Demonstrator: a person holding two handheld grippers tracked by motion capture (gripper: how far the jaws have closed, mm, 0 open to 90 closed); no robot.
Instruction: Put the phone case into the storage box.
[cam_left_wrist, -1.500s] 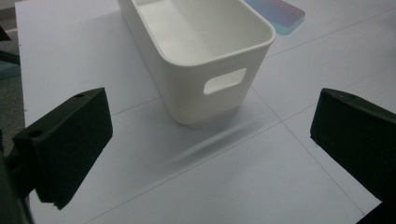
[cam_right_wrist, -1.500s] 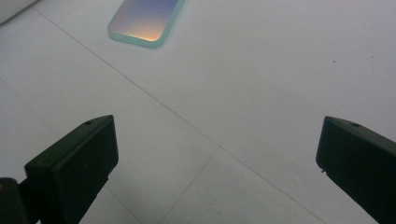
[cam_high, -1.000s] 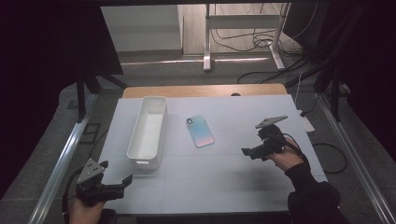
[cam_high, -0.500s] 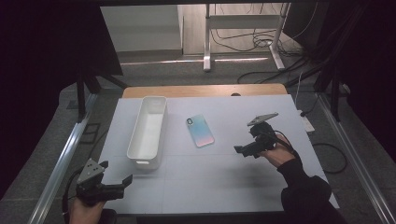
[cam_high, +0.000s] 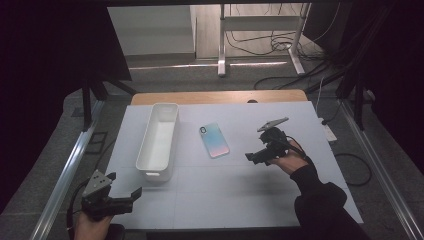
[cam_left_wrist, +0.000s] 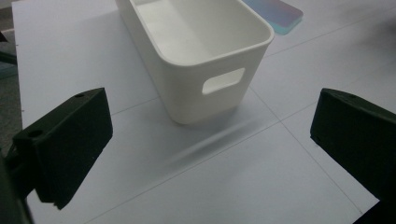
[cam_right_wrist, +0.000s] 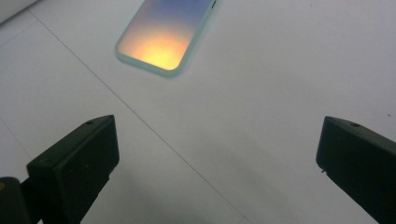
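Two open grippers, a phone and a white box on a white table.

From up high, the phone lies flat in the middle of the table, with the long white box just beside it at 9 o'clock. The right gripper hangs near the phone at 4 o'clock, not touching it. The left gripper sits at the table's near left corner, at 7 o'clock from the box. In the left gripper view, the left gripper has its jaws wide apart, holding nothing, and the box stands ahead at 12 o'clock. In the right gripper view, the right gripper is wide open too and holds nothing; the phone lies ahead at 11 o'clock, apart from both jaws.
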